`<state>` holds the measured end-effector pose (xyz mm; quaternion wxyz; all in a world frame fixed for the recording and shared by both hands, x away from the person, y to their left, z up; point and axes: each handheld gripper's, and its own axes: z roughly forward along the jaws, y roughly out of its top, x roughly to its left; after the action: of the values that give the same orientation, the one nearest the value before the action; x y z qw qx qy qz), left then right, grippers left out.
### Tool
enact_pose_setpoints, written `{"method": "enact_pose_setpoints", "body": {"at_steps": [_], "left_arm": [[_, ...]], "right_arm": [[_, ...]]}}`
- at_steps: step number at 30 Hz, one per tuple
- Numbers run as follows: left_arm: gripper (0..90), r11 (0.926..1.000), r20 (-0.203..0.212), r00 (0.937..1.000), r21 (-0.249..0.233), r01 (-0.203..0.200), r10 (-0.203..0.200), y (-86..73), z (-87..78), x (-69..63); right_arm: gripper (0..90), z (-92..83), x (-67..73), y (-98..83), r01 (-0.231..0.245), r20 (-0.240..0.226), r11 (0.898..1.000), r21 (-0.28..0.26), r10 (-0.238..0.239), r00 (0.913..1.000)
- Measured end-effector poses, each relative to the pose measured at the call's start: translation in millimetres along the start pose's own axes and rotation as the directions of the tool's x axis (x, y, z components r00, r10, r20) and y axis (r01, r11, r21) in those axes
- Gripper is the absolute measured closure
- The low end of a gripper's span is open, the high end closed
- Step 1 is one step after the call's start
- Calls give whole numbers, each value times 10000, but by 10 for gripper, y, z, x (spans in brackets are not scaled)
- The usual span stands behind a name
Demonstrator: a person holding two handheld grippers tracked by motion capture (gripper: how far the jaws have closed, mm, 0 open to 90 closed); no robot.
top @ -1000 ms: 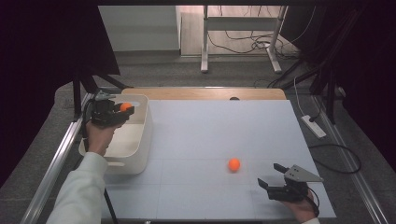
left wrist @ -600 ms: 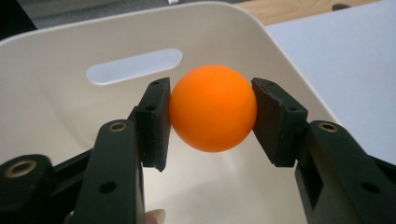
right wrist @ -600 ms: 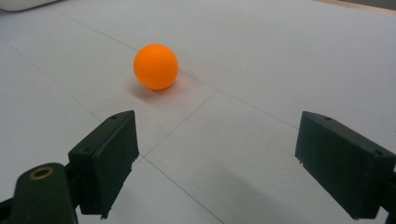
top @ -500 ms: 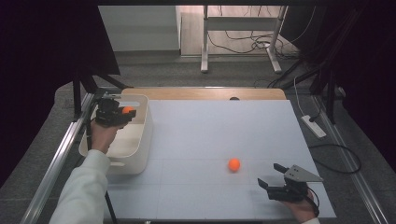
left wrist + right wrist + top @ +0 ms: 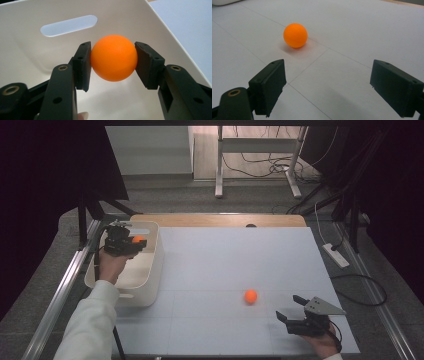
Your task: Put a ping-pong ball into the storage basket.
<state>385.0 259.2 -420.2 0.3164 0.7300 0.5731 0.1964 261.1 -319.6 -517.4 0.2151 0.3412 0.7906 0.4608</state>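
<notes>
The white table (image 5: 215, 270) spreads before me, and the white bin (image 5: 150, 270) sits at its left edge. I hold my left gripper (image 5: 134, 245) over the bin's open top, its jaws clamped on an orange ball (image 5: 114, 58), one pad on each side at the ball's widest part. In the left gripper view the ball hangs above the bin's floor, with the slotted handle (image 5: 69, 25) of the far wall behind it. I judge the step in hand to be dropping this ball into the bin. To do it well I should lower it nearer the floor before I part the jaws, since a light ball may bounce, and open both pads evenly so neither flicks it sideways toward the wall.

My right gripper (image 5: 294, 312) rests low near the table's near right corner, jaws spread wide and holding nothing. A second orange ball (image 5: 295, 35) lies on the bare table just ahead of it, apart from both pads.
</notes>
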Motion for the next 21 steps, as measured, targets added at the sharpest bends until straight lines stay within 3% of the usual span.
{"method": "enact_pose_setpoints", "body": {"at_steps": [8,12,13,17,21], "left_arm": [[496,9996,40,10000,-274,1,0,-5,-30,-2],[225,9990,137,9993,-268,365,-362,11,-33,-11],[196,9990,137,9993,-268,365,-362,11,-33,-11],[141,9977,347,9978,-337,581,-569,10,-38,-7],[123,9970,626,9967,-545,542,-508,1,-63,-18]], "right_arm": [[131,-2,-2,1,3,13,10000,-18,-3,10000],[131,-1,-1,1,16,8,10000,-13,-16,10000],[131,-1,-1,1,16,8,10000,-13,-16,10000],[131,-2,0,2,33,13,10000,-7,-33,10000],[131,-2,-1,2,34,19,10000,-7,-34,10000]]}}
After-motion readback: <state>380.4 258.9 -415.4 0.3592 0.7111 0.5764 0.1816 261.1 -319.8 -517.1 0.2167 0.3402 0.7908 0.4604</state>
